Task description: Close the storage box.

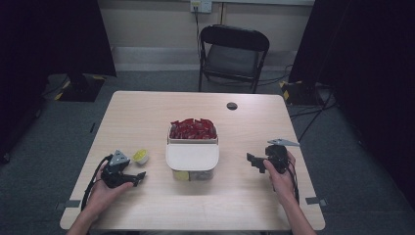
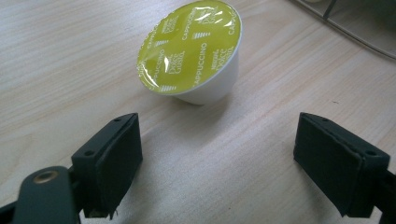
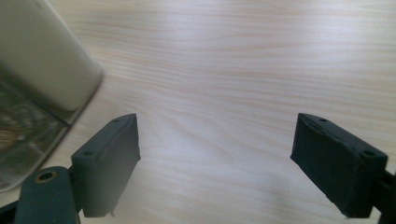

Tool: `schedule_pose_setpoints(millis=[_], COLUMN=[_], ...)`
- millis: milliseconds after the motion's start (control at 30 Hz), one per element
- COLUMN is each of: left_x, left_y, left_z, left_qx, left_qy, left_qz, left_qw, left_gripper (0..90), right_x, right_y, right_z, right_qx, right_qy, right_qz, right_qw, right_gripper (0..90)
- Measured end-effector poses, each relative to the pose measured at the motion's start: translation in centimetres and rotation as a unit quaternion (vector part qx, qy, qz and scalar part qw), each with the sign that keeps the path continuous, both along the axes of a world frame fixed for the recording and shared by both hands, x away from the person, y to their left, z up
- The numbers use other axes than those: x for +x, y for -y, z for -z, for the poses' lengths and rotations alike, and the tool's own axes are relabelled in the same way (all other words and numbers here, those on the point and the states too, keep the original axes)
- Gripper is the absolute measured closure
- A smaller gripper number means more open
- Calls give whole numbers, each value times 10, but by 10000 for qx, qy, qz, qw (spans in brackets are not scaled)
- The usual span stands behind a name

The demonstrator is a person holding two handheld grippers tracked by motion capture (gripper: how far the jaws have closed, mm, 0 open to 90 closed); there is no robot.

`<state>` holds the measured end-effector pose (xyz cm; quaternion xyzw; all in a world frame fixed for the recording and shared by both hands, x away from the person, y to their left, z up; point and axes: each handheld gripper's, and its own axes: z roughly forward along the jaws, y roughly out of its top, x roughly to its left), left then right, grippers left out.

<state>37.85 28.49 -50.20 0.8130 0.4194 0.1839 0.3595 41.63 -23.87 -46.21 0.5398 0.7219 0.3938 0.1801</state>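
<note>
Light wood table (image 1: 147, 112) on grey carpet, dark curtains both sides, black folding chair (image 1: 233, 54) beyond the far edge

Near left: left gripper (image 1: 138, 177) in the person's left hand (image 1: 105, 188), low over the table, jaws pointing right. In the left gripper view its pads (image 2: 112, 158) stand wide apart with bare wood between them, nothing gripped

Coffee capsule (image 2: 194, 51) sits on the table just past those jaws, clear of both pads: white cup, yellow-green foil lid printed CAPPUCCINO, tilted toward the camera. High view puts the capsule (image 1: 141, 156) just far-right of the left gripper, left of the box and apart from it

Near right: right gripper (image 1: 253, 161) in the right hand (image 1: 280, 178), jaws pointing left toward the box, well apart from it. Right gripper view: jaws wide, only bare tabletop between them, box corner at far left of that view

Centre: clear storage box (image 1: 192, 174) with a white lid (image 1: 192, 156) covering its near part; a yellow capsule shows through its near wall. Far part is uncovered and packed with red sachets (image 1: 193, 129)

Far: dark round spot (image 1: 232, 105) on the table, right of centre. Wall socket (image 1: 201, 6) above the chair
</note>
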Motion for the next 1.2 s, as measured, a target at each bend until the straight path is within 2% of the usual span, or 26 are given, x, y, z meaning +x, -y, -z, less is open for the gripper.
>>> schedule_pose_setpoints(millis=[67, 167, 367, 400, 433, 533, 600, 700, 867, 1200], left_x=[0, 0, 0, 0, 0, 0, 0, 0, 0, 0], left_y=[0, 0, 0, 0, 0, 0, 0, 0, 0, 0], left_z=[0, 0, 0, 0, 0, 0, 0, 0, 0, 0], left_qx=[-1, 19, 16, 16, 18, 23, 21, 24, 23, 23], left_qy=[-2, -4, -4, -4, -3, 2, 2, 4, 2, 1], left_qz=[1, 17, 21, 21, 17, 10, 10, 11, 10, 11], left_qw=[10000, 10000, 10000, 10000, 10000, 10000, 10000, 10000, 10000, 10000], left_gripper=[149, 149, 148, 148, 148, 147, 147, 147, 147, 147], right_x=[1, 7, 15, 15, 14, 12, 9, 4, -1, -4], right_y=[2, 8, 13, 13, 12, 10, 7, 6, 6, 4], right_z=[2, 12, 25, 25, 29, 31, 34, 39, 38, 38], right_qx=[-32, -131, -510, -510, -634, -795, -986, -927, -931, -934], right_qy=[-32, -202, -466, -466, -452, -373, -206, 7, 6, 3], right_qz=[47, 134, 412, 412, 393, 397, 400, 485, 379, 482], right_qw=[10000, 9996, 9968, 9968, 9962, 9953, 9941, 9945, 9949, 9945], right_gripper=[147, 147, 149, 149, 148, 147, 138, 134, 134, 134])
